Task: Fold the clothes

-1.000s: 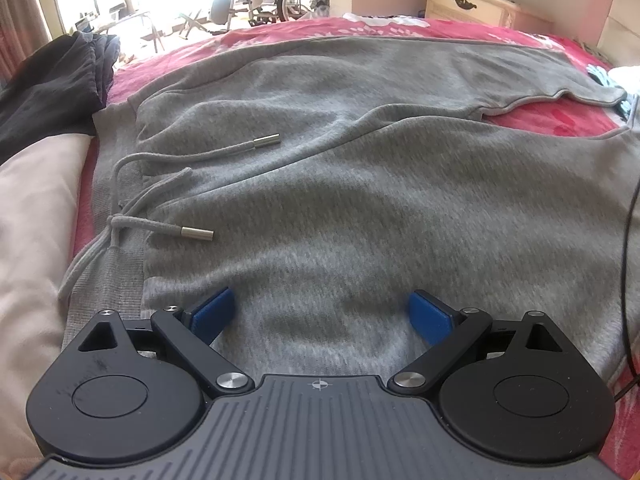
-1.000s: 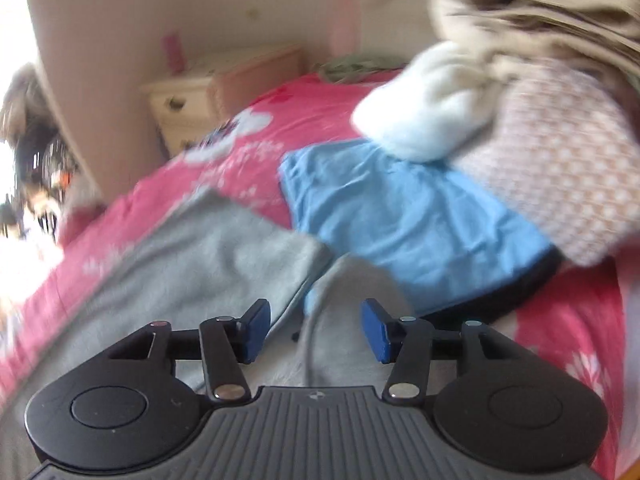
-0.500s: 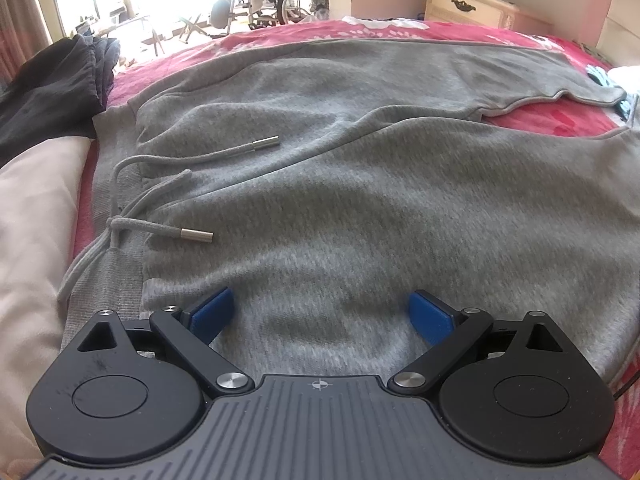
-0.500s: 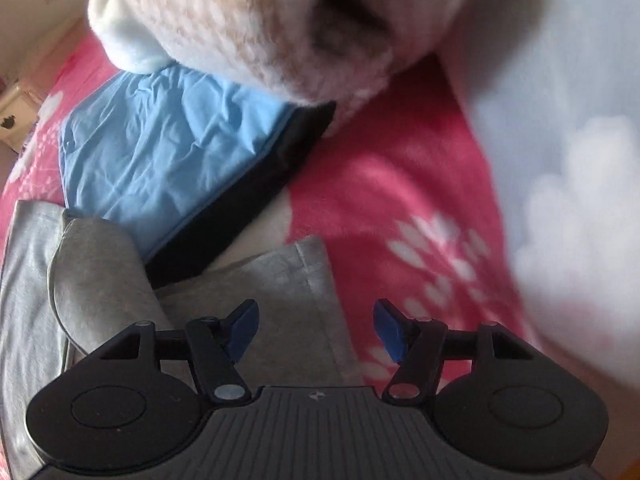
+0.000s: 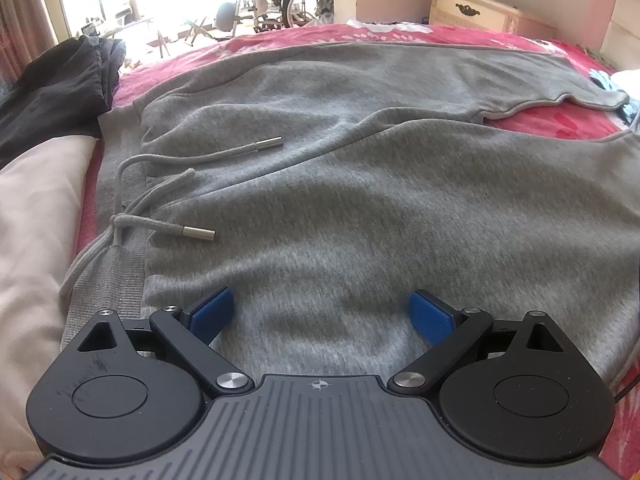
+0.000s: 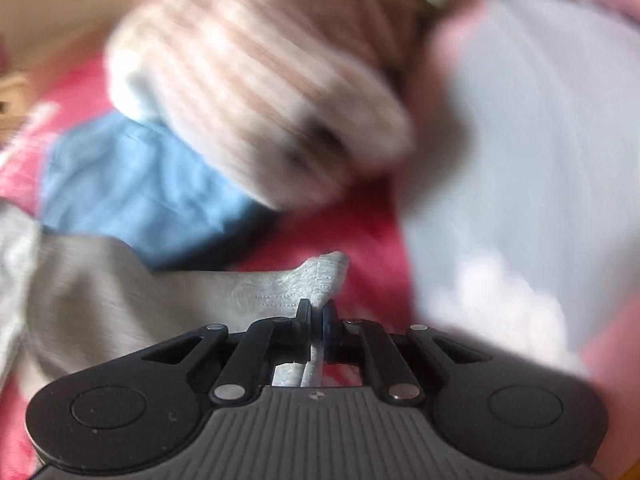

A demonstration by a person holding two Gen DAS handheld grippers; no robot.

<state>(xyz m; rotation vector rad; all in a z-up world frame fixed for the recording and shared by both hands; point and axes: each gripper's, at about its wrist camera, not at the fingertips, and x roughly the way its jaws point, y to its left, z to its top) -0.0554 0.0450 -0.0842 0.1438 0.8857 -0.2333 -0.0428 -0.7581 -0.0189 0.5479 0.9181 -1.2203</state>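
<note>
Right gripper point(image 6: 316, 316) has clamped the grey trousers' point(image 6: 280, 288) hem edge.

Grey fleece sweatpants point(image 5: 360, 208) spread flat on the pink floral bedspread, waistband at the left, legs running right. Ribbed waistband, grey drawstring point(image 5: 132, 216) knotted, two metal-tipped ends lying loose on the fabric. Legs split apart toward the right with bedspread showing between. One hemmed cuff corner point(image 6: 320, 276) is lifted, pinched, stitching visible
</note>
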